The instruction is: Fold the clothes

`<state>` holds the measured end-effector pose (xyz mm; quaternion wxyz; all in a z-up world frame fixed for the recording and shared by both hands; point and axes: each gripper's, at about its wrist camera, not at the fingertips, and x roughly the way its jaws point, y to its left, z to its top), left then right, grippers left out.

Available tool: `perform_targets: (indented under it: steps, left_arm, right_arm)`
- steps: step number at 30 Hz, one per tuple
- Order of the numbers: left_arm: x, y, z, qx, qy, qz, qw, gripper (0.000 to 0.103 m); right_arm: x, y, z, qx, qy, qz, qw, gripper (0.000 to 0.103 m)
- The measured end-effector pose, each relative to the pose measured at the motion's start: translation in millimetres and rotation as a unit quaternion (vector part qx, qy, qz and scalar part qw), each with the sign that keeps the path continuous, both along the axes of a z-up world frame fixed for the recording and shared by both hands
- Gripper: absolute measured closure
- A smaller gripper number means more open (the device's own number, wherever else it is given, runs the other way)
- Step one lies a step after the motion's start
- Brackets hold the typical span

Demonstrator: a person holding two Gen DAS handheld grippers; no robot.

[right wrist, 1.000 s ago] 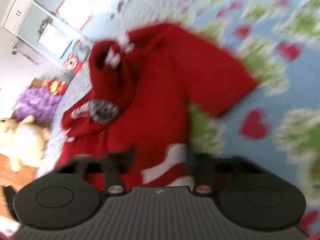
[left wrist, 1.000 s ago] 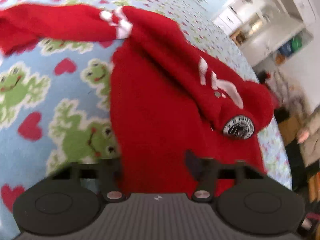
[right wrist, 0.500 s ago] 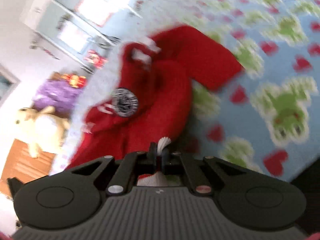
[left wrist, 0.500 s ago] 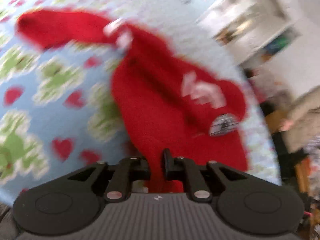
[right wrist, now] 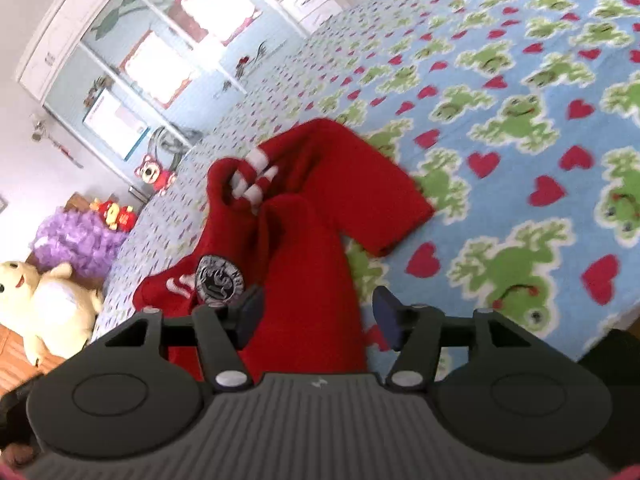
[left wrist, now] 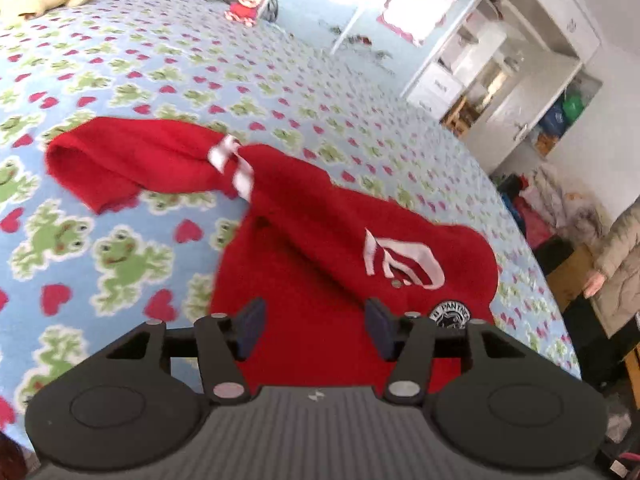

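Sweater (left wrist: 320,248) lies rumpled on the frog-print bed (left wrist: 132,60), just let go.
Left gripper (left wrist: 312,330) and right gripper (right wrist: 316,318) have just opened their jaws wide above its lower-frame hem, gripping nothing, likely to regrip.

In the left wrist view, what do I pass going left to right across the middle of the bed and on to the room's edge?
Frog-and-heart blanket → red sleeve → white-striped cuff → white logo on the red garment → person in a beige coat.
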<state>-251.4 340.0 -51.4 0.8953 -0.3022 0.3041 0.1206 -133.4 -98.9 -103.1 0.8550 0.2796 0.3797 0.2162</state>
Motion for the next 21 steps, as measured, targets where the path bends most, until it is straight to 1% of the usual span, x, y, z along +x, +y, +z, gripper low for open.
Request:
perform_targets:
  steps: [4,7,10,14,16,19,21]
  left_arm:
    - [34,-19,-12,-0.005,0.023,-0.029,0.9993,0.046]
    - [53,-27,-18,0.001,0.030,-0.034,0.9990,0.046]
    - [74,-33,-22,0.016,0.040,-0.033,0.9985,0.046]
    - [93,-26,-27,0.012,0.048,-0.025,0.9985,0.046]
    - [100,-21,-27,0.014,0.048,-0.022,0.9985,0.045]
    - [116,-12,-28,0.036,0.055,-0.016,0.9977,0.045]
    - [134,-5,-32,0.046,0.064,-0.016,0.9968,0.045]
  right_arm:
    - [1,24,0,0.012,-0.012,0.039,0.999,0.038]
    - [5,41,2,0.005,-0.020,0.076,0.997,0.035]
    - [13,55,7,-0.005,-0.026,0.099,0.995,0.032]
    - [41,71,13,0.009,-0.022,0.094,0.995,0.030]
    - [58,82,14,0.015,-0.017,0.087,0.996,0.023]
    - [86,101,13,0.016,-0.004,0.076,0.997,0.022]
    - [107,114,7,0.014,0.018,0.061,0.998,0.022]
